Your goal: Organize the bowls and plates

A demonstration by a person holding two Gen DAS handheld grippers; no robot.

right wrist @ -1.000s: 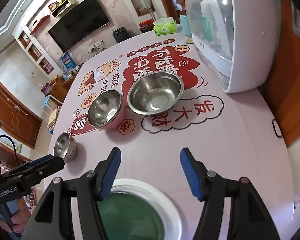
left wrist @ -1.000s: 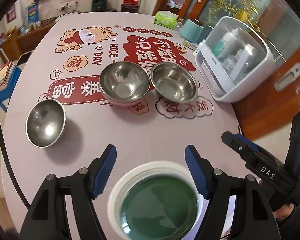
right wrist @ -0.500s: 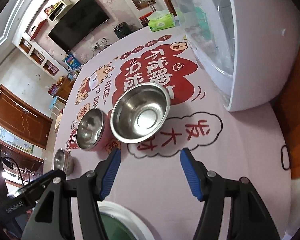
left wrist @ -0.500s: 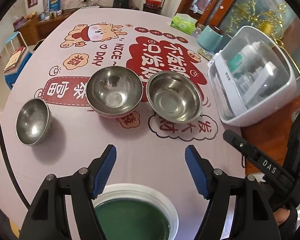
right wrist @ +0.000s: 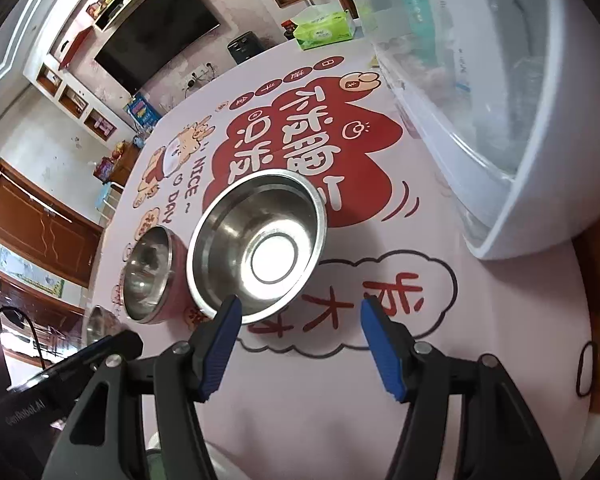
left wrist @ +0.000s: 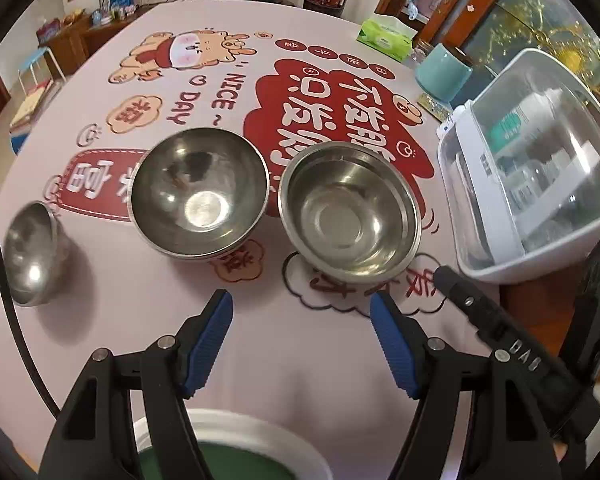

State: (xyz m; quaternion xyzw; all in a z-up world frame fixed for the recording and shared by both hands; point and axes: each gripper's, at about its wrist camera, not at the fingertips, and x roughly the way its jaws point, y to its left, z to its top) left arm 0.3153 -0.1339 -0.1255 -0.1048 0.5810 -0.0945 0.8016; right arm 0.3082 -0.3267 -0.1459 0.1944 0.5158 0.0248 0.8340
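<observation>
Three steel bowls stand on the pink printed table (left wrist: pixel 300 360): a small one (left wrist: pixel 30 254) at the left, a pink-sided one (left wrist: pixel 199 202) in the middle, a wide one (left wrist: pixel 350 218) to its right. A white plate with a green centre (left wrist: pixel 236 444) lies at the near edge under my left gripper (left wrist: pixel 302 314), which is open and empty. My right gripper (right wrist: pixel 300 318) is open and empty, just in front of the wide bowl (right wrist: pixel 258 246); its left fingertip overlaps the bowl's near rim. The pink-sided bowl (right wrist: pixel 148 274) sits left of it.
A white dish cabinet with a clear lid (left wrist: pixel 540 184) stands at the right, close beside my right gripper (right wrist: pixel 520 100). A tissue pack (left wrist: pixel 386 38) and a teal cup (left wrist: pixel 442 76) are at the far edge. A black hair tie (right wrist: pixel 584 368) lies at the right.
Both grippers have moved forward toward the bowls. The green plate has slid to the bottom of both views. The right gripper has come up close to the wide bowl.
</observation>
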